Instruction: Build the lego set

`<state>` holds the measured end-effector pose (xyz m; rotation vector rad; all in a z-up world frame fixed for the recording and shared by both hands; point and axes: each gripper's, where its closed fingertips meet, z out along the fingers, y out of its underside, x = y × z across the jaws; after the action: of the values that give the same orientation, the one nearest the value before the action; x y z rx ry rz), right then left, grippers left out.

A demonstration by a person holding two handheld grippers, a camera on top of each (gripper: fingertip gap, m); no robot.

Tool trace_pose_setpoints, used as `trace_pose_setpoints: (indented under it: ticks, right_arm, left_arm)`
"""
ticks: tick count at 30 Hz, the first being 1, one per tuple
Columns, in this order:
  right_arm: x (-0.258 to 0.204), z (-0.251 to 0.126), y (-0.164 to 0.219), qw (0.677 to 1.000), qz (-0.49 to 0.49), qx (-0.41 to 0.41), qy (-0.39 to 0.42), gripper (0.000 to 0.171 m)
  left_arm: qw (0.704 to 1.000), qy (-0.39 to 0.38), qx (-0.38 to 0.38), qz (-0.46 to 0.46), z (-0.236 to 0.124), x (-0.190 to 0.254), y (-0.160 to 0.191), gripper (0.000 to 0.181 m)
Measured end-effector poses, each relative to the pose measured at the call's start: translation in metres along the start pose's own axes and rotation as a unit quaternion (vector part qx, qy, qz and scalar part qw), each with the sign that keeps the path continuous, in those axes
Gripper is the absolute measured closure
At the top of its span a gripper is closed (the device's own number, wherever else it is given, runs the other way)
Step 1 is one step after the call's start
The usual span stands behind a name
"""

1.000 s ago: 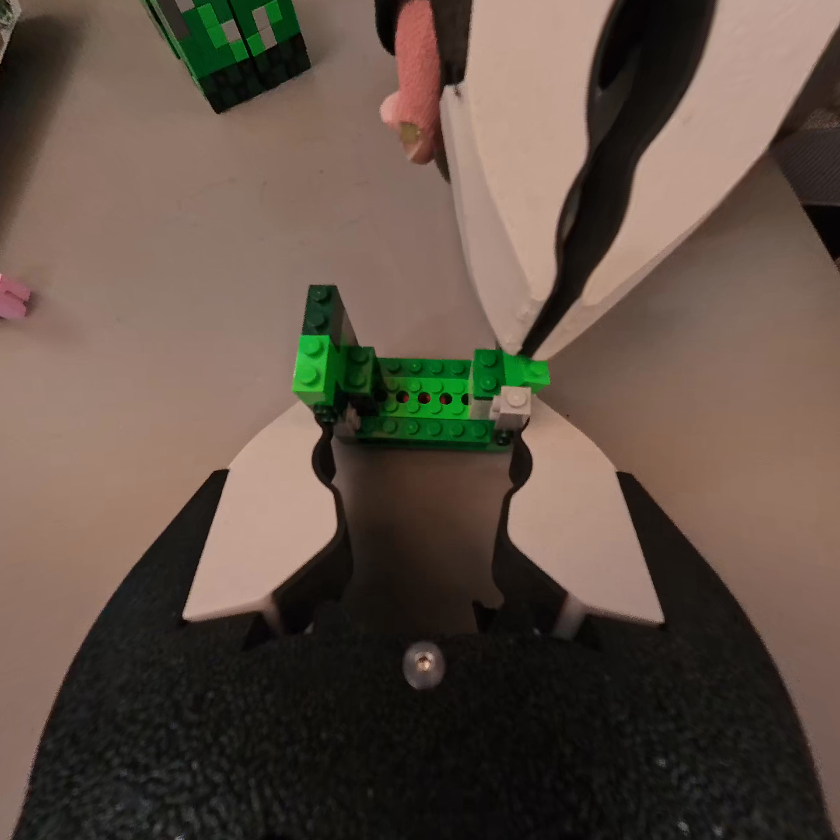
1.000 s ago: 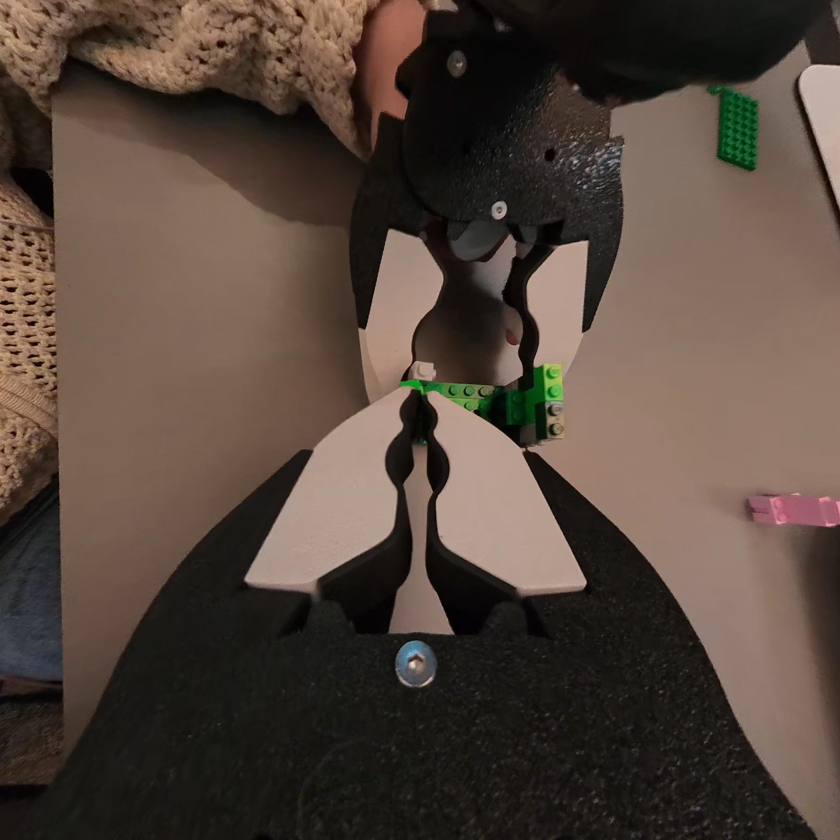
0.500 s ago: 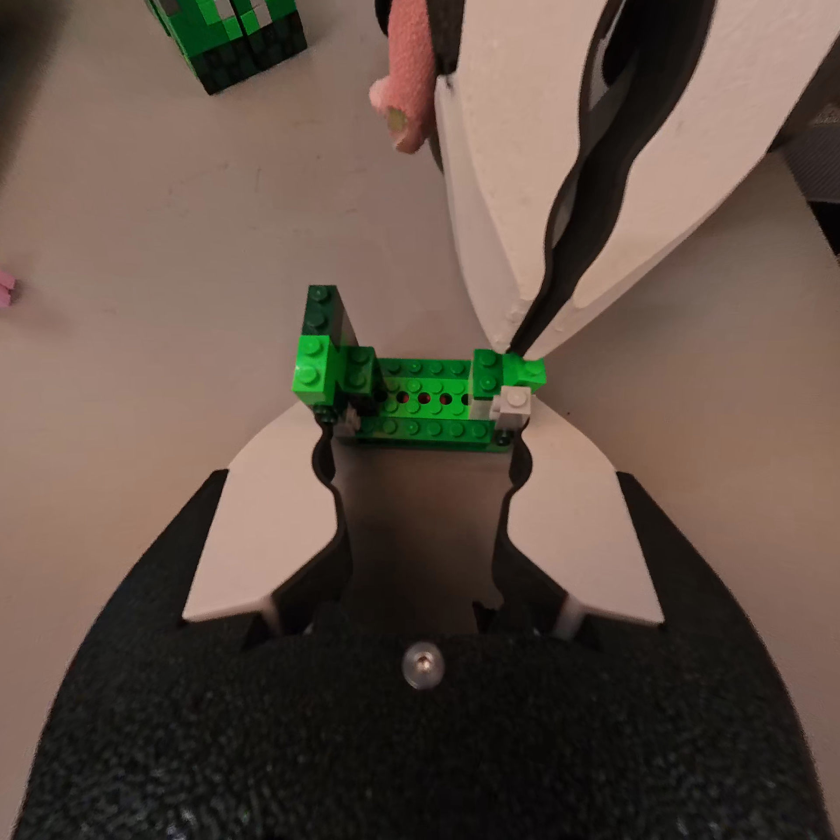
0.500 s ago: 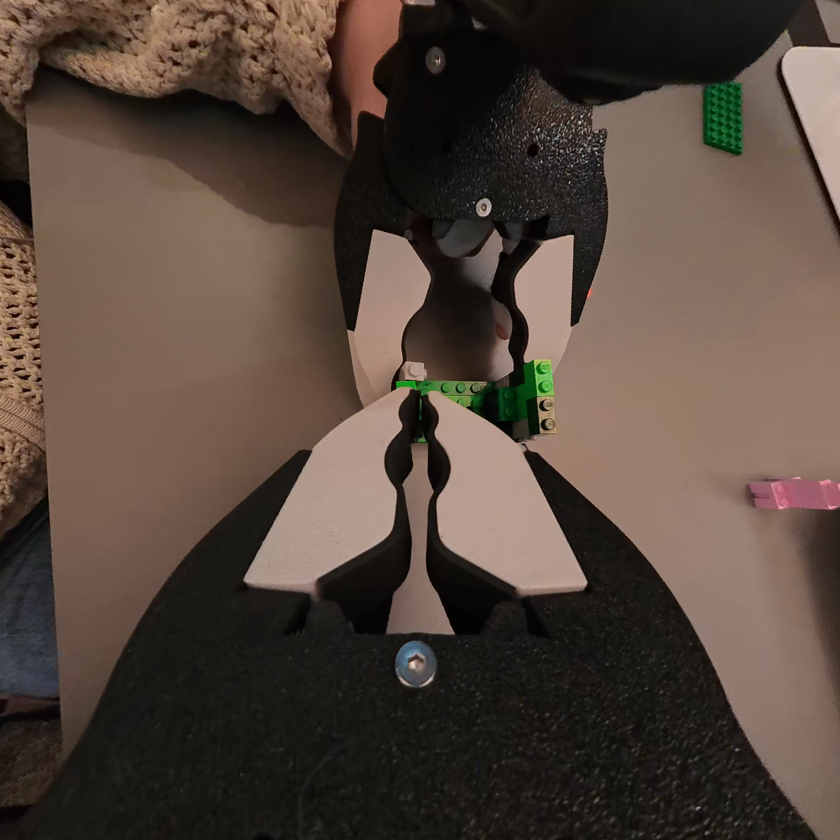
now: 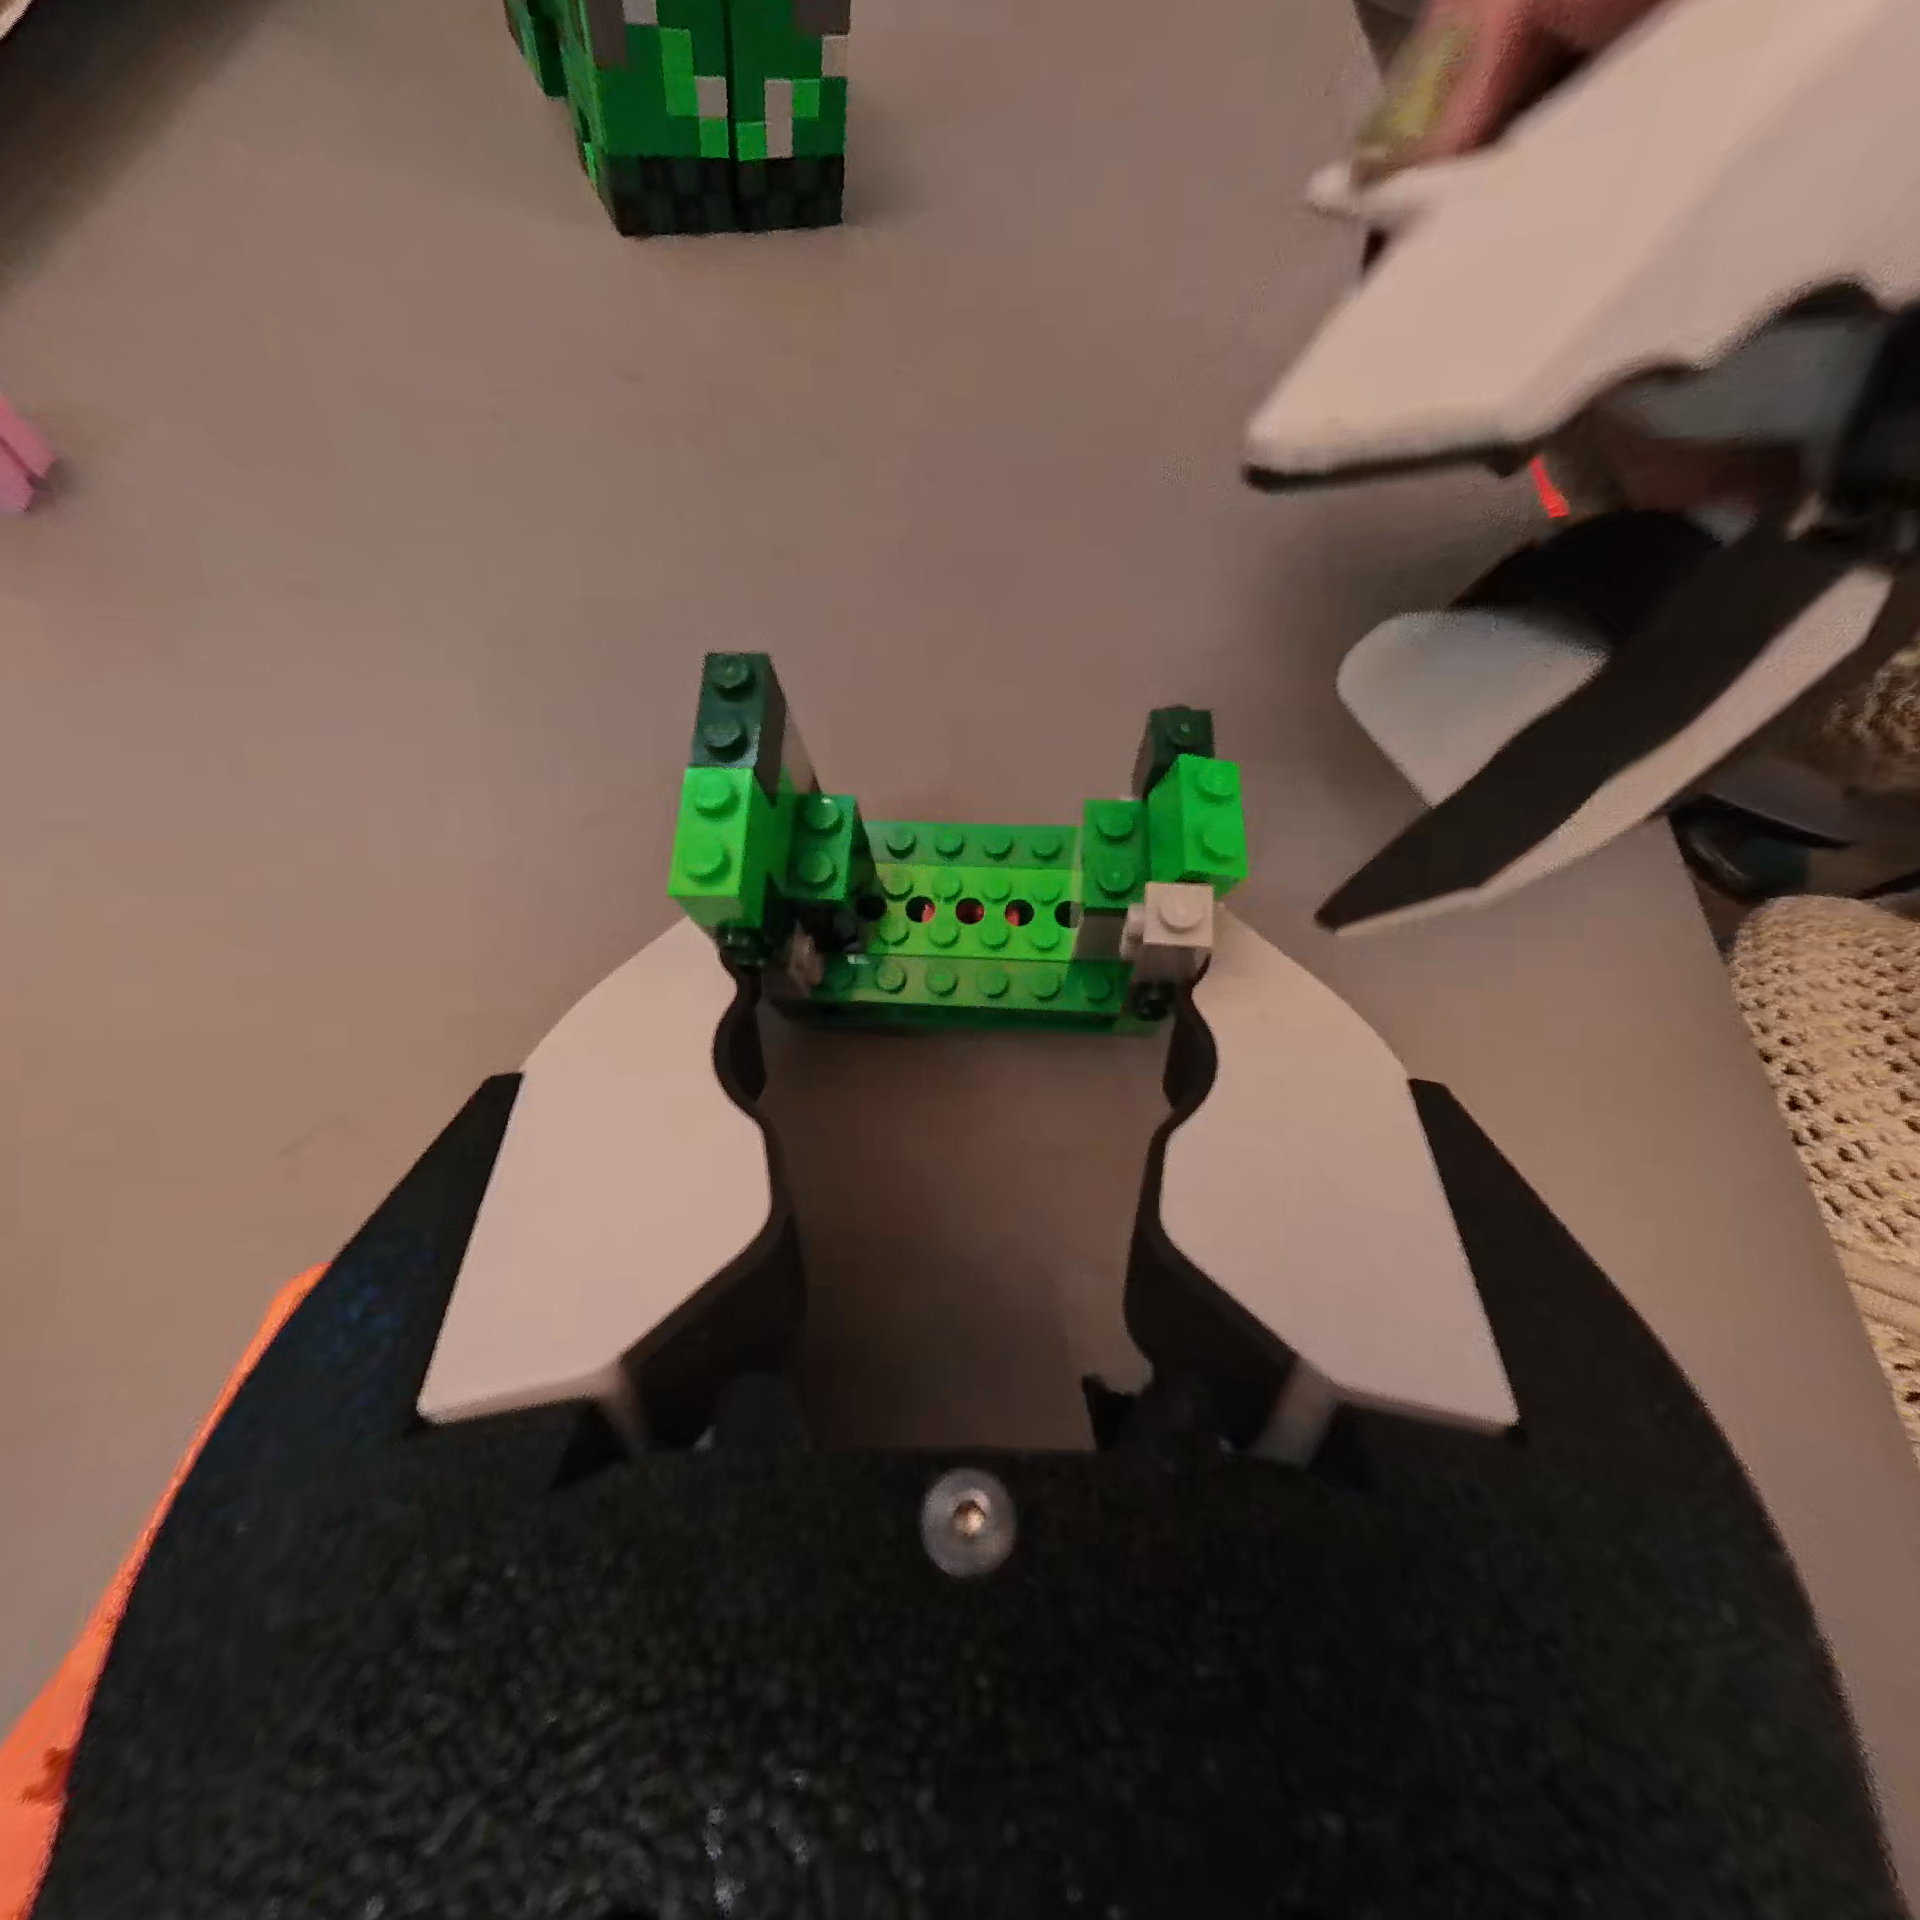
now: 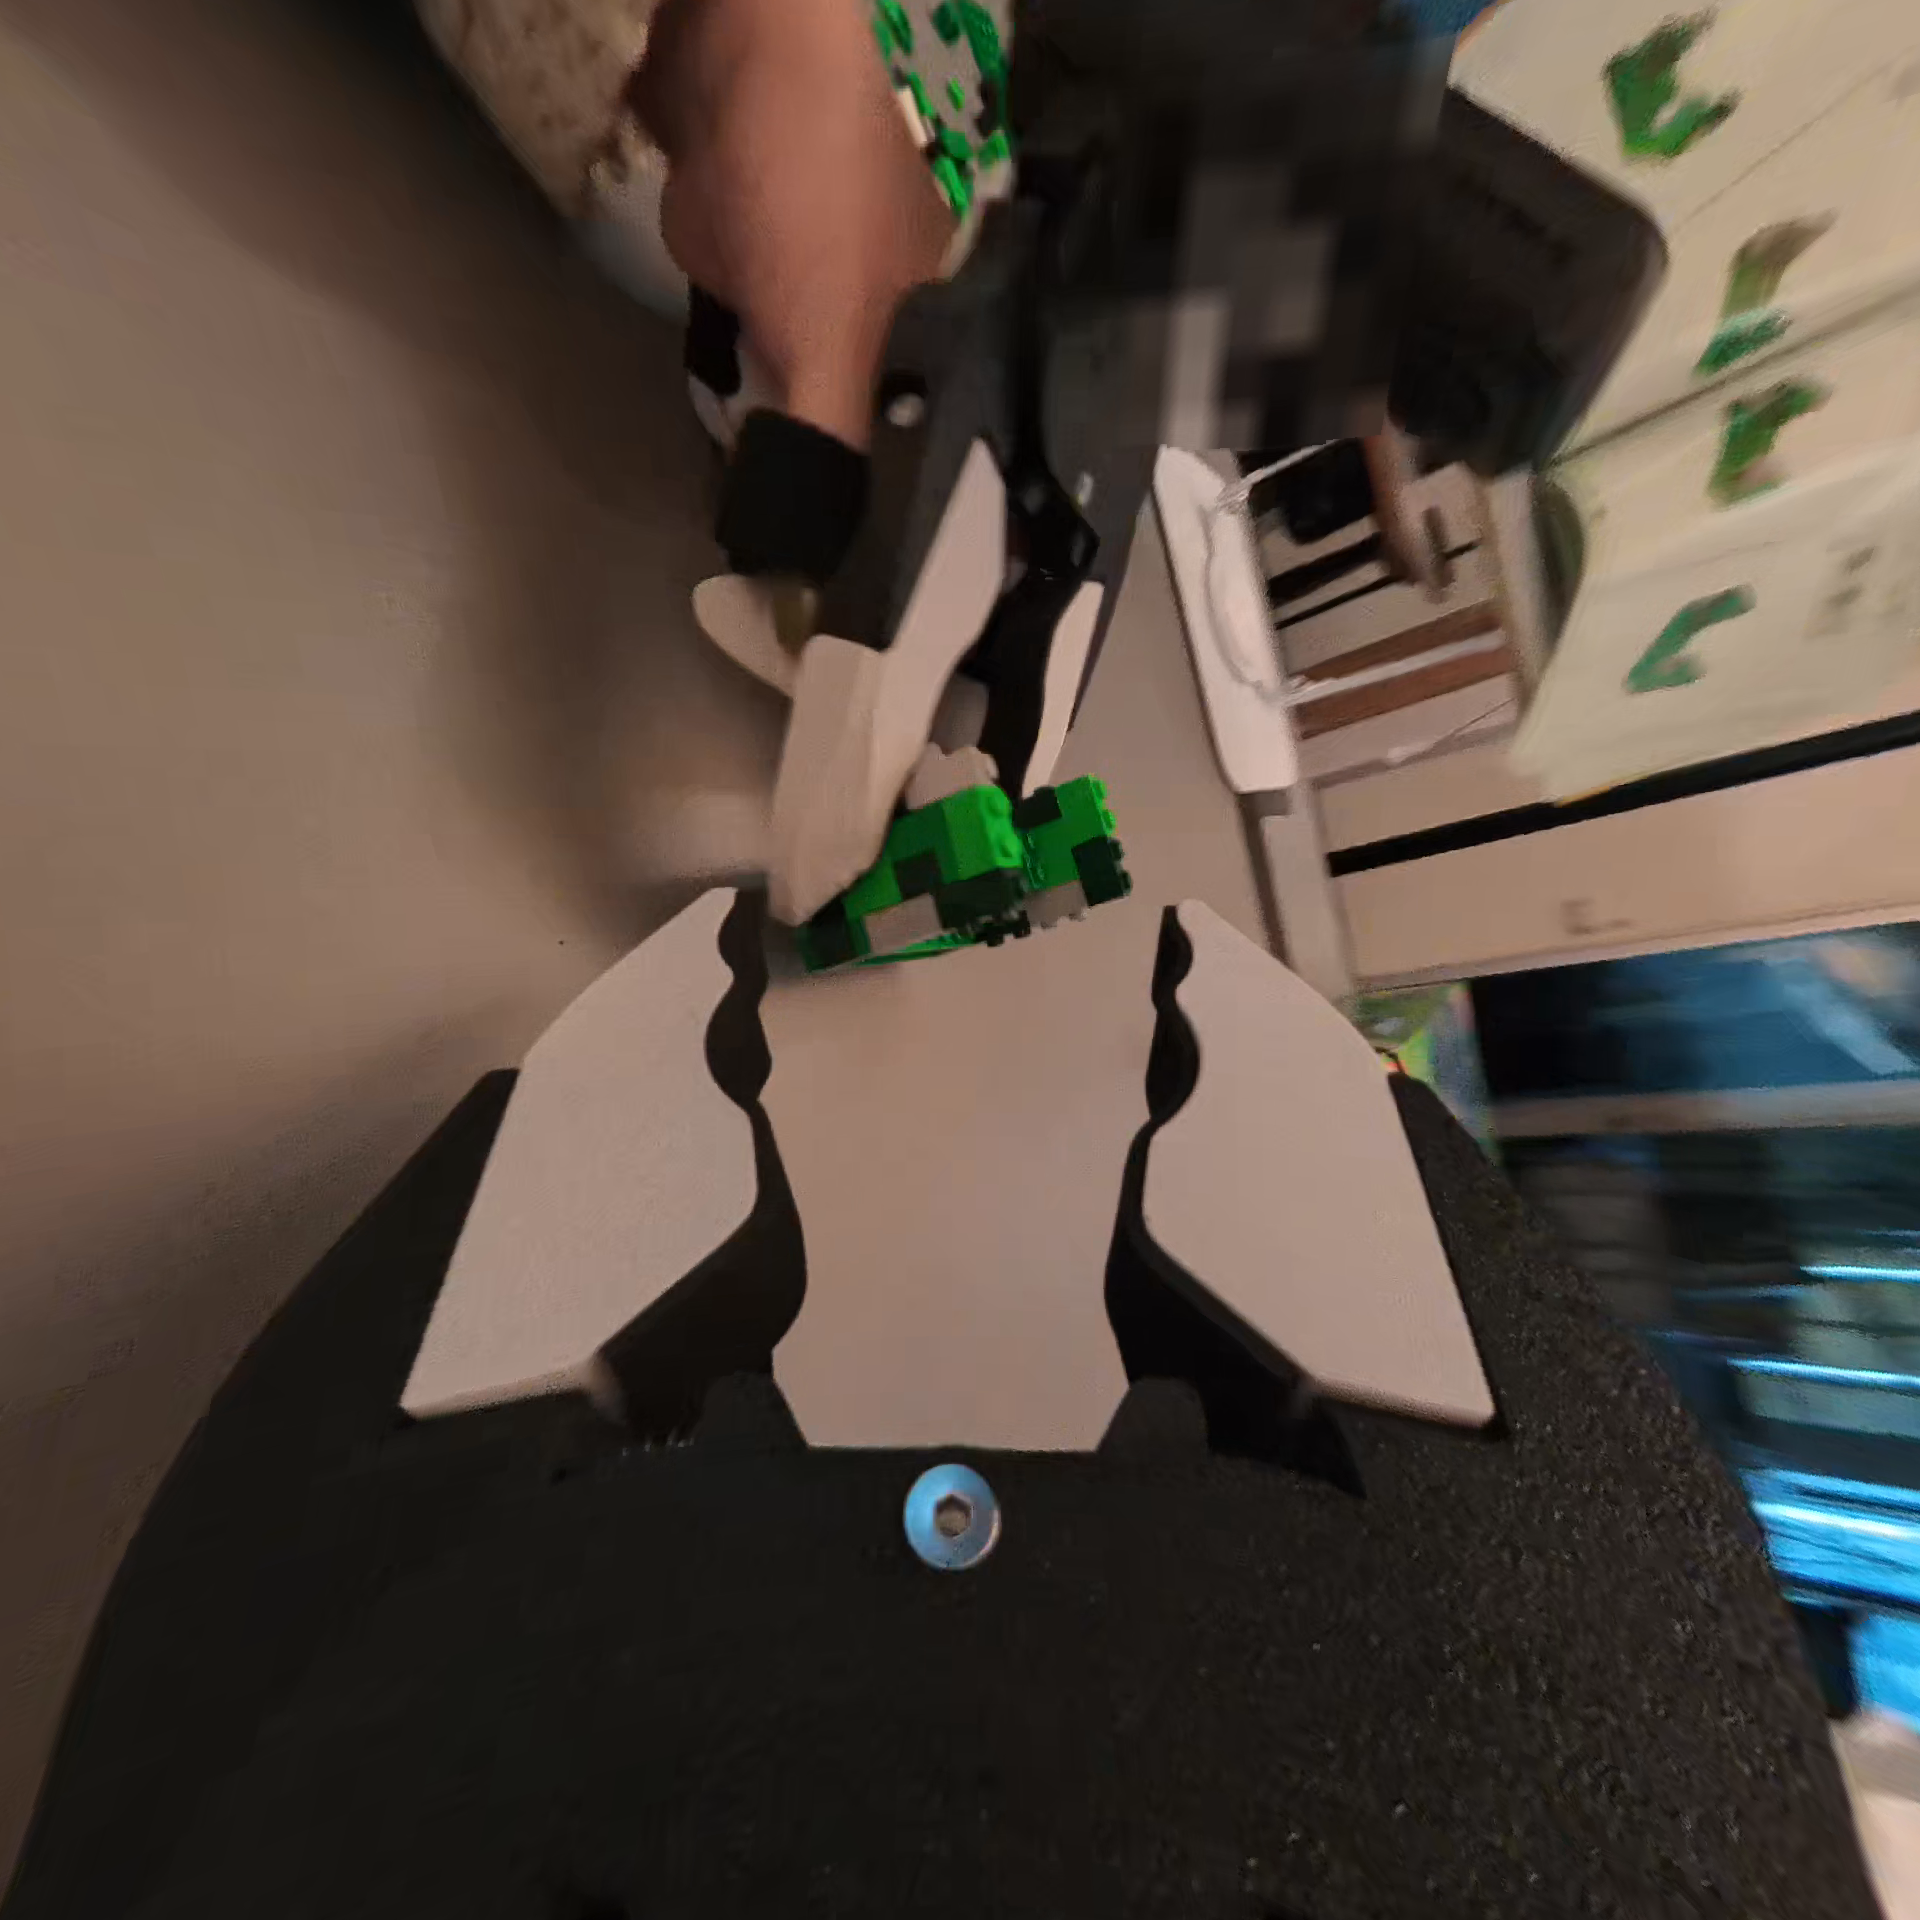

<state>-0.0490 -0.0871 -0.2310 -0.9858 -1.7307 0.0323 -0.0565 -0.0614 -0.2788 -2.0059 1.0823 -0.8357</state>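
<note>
A green lego assembly point(image 5: 966, 914) has a flat studded middle, a tower at each end and a small grey brick point(image 5: 1176, 921) at its right end. My left gripper point(image 5: 961, 966) is shut on it across its width, just above the table. My right gripper point(image 5: 1294, 686) is open and empty, up and to the right of the assembly and apart from it. In the blurred, tilted right wrist view the right gripper point(image 6: 951, 920) stands open, with the assembly point(image 6: 966, 862) just beyond its tips, held by the left gripper's fingers point(image 6: 852, 769).
A built green-and-black block point(image 5: 717, 104) stands at the far edge of the beige table point(image 5: 416, 520). A pink piece point(image 5: 16, 462) lies at the left edge. Knit fabric point(image 5: 1839, 1091) hangs past the table's right edge. Pale boxes with green prints point(image 6: 1714, 312) show beyond. From my left tips it is roughly 15 cm to the pink piece point(image 5: 16, 462); from my right, 20 cm.
My right gripper has let go of the bright green brick at the assembly's right end, opened and pulled away to the right. The brick stays on the right tower. The left gripper holds still.
</note>
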Motion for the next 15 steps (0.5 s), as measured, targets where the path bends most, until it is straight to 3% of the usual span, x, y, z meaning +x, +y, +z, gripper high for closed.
trace_pose_setpoints:
  ticks: [6, 15]
  right_arm:
    - [-0.01, 0.012, -0.006, 0.985, -0.137, -0.042, 0.101, 0.095]
    - [-0.007, 0.026, 0.003, 0.964, -0.206, -0.098, 0.136, 0.106]
  left_arm:
    - [1.0, 0.007, -0.006, -0.007, 0.001, 0.002, 0.001, 0.105]
    - [1.0, 0.021, 0.002, -0.021, 0.0, 0.004, 0.0, 0.105]
